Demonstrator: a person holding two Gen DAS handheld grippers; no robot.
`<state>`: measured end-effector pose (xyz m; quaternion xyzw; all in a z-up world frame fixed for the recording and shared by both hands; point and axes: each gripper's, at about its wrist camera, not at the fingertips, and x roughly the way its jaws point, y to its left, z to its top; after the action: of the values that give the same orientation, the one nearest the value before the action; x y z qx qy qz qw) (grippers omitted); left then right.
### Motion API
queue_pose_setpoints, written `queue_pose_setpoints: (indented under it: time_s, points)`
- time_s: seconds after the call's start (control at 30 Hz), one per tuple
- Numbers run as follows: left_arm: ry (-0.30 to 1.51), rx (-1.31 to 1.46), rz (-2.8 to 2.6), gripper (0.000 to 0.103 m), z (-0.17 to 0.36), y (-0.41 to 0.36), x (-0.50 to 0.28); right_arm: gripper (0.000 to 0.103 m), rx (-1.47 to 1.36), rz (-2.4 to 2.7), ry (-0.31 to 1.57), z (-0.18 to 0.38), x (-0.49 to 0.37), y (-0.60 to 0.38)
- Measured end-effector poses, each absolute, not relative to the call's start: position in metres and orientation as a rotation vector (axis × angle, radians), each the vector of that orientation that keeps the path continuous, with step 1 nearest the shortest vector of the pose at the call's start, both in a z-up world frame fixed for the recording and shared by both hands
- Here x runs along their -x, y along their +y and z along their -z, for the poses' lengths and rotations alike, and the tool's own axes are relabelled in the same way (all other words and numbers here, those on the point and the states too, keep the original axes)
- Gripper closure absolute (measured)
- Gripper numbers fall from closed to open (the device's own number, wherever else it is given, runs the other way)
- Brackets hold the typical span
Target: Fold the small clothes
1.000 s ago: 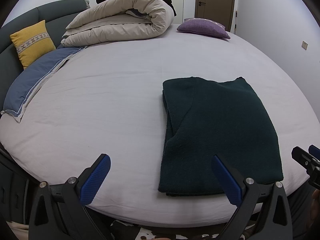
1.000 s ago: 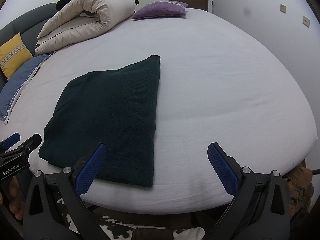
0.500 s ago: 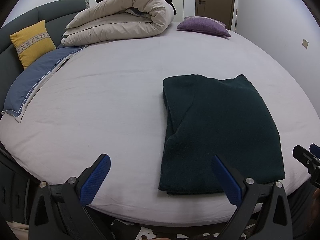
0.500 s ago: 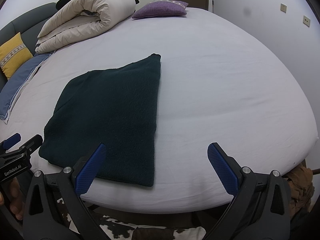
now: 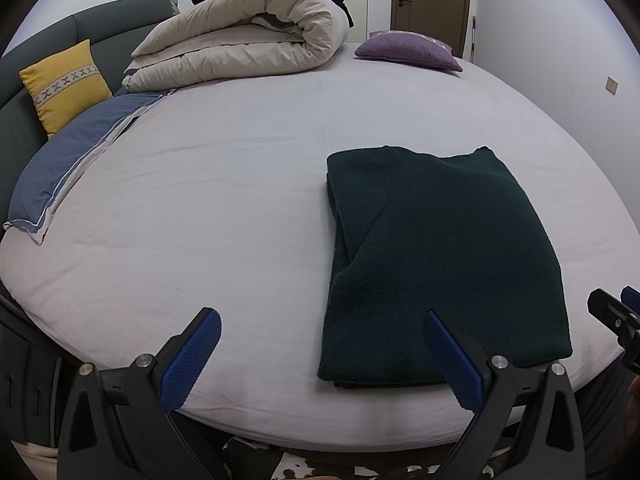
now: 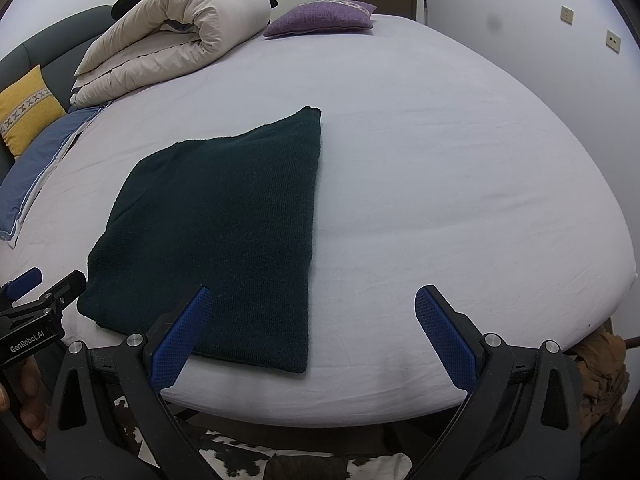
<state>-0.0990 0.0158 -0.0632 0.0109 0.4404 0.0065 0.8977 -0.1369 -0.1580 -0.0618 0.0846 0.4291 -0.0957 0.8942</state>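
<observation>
My left hand-held gripper (image 5: pixel 320 354) hangs at the near edge of the bed (image 5: pixel 240 184) with its blue pads spread wide and nothing between them. My right hand-held gripper (image 6: pixel 314 332) does the same a little further along that edge, also spread and empty.

The sweater (image 5: pixel 436 264) lies folded flat on the sheet, a dark green rectangle near the front edge of the bed. In the left view it sits to the right of centre, its near edge just behind my right-side pad (image 5: pixel 452 364). In the right view the sweater (image 6: pixel 216 236) is to the left, and my left-side pad (image 6: pixel 180 340) overlaps its near edge (whether it touches the knit, I cannot tell). Along the sweater's left side in the left view, layered folds show.

Well beyond it, at the back of the bed, a rolled duvet (image 5: pixel 248 40) rests beside a purple cushion (image 5: pixel 408 50). A yellow cushion (image 5: pixel 64 84) leans on the grey headboard, above a blue pillow (image 5: pixel 68 164). Each gripper's tip shows at the side of the other's view.
</observation>
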Motion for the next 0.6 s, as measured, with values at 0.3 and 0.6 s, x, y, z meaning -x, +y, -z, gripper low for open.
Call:
queue_pose_setpoints:
  time_s: [0.3, 0.6]
  points:
    - [0.913, -0.024, -0.013, 0.0, 0.063, 0.0164, 0.0987, 0.0, -0.175, 0.198, 0.89, 0.0616, 0.1367, -0.1582]
    - [0.915, -0.026, -0.012, 0.0, 0.0634, 0.0175, 0.098, 0.0, -0.178, 0.197, 0.891, 0.0615, 0.1368, -0.1575]
